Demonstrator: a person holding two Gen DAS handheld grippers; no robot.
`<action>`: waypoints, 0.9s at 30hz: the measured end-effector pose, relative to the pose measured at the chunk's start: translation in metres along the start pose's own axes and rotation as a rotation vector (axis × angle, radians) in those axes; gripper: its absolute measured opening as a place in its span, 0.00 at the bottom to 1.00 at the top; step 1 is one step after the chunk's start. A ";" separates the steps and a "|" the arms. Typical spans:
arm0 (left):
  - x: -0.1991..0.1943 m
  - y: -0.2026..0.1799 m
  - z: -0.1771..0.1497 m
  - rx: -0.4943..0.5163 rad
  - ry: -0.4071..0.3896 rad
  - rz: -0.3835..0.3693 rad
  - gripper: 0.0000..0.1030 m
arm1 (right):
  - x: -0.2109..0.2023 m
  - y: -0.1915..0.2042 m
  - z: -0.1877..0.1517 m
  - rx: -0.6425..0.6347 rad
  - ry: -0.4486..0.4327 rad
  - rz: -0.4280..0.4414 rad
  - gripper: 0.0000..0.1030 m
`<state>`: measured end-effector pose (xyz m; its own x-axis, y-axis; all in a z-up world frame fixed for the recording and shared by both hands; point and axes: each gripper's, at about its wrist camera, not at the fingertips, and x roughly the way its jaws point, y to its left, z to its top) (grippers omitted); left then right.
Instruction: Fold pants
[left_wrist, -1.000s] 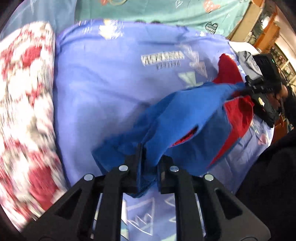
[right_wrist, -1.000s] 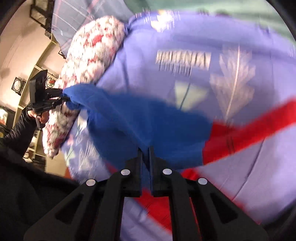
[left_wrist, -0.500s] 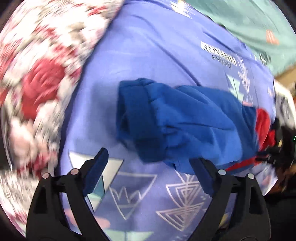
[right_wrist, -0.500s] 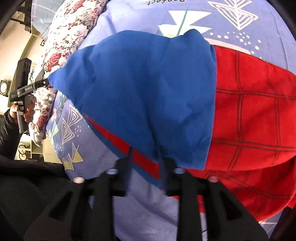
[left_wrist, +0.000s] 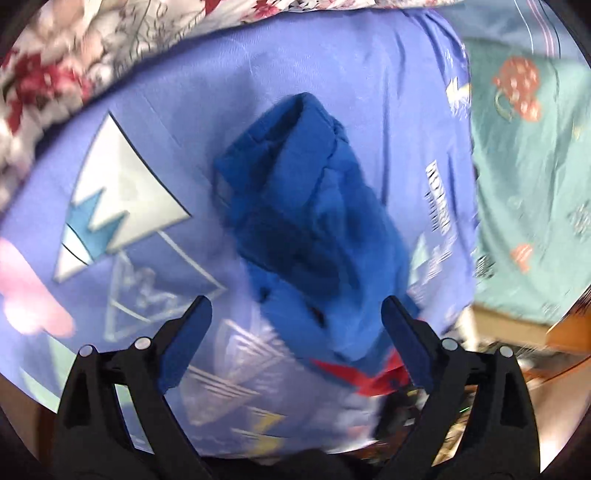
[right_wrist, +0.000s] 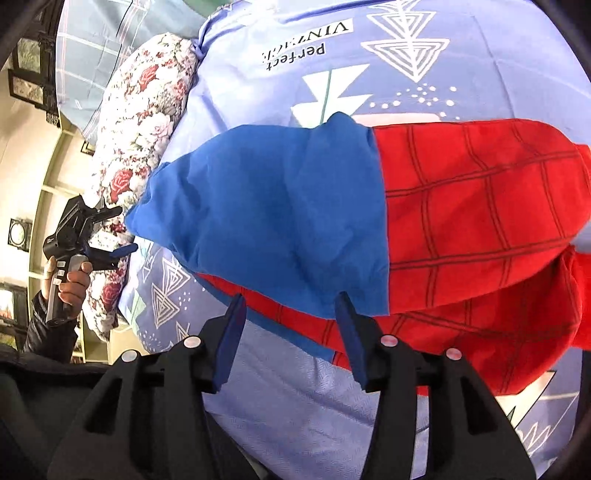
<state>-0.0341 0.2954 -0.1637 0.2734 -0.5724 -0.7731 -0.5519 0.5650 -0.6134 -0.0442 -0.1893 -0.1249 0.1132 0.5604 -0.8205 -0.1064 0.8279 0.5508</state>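
Your pants (right_wrist: 303, 218) lie mid-frame on the bed's blue cover (right_wrist: 295, 398), blue part folded over the red legs; your left gripper (left_wrist: 295, 325) spreads its jaws wide, empty; your right gripper (right_wrist: 291, 314) likewise gapes, gripping nothing.

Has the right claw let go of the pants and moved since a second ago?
Yes. The right claw was shut on the pants; now it is open, drawn back off their near edge toward the bare bedsheet.
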 end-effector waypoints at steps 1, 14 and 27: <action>0.000 -0.003 0.000 -0.011 -0.003 -0.024 0.91 | -0.002 0.000 -0.002 -0.001 -0.006 0.001 0.50; 0.022 -0.057 0.010 0.212 -0.135 0.233 0.11 | -0.013 -0.001 -0.007 0.003 -0.054 -0.019 0.50; 0.053 -0.061 0.020 0.420 -0.192 0.643 0.68 | -0.065 -0.111 -0.005 0.502 -0.305 -0.193 0.56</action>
<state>0.0302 0.2426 -0.1705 0.1537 0.0337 -0.9875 -0.3148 0.9490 -0.0166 -0.0449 -0.3179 -0.1341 0.3692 0.3194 -0.8727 0.4137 0.7844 0.4621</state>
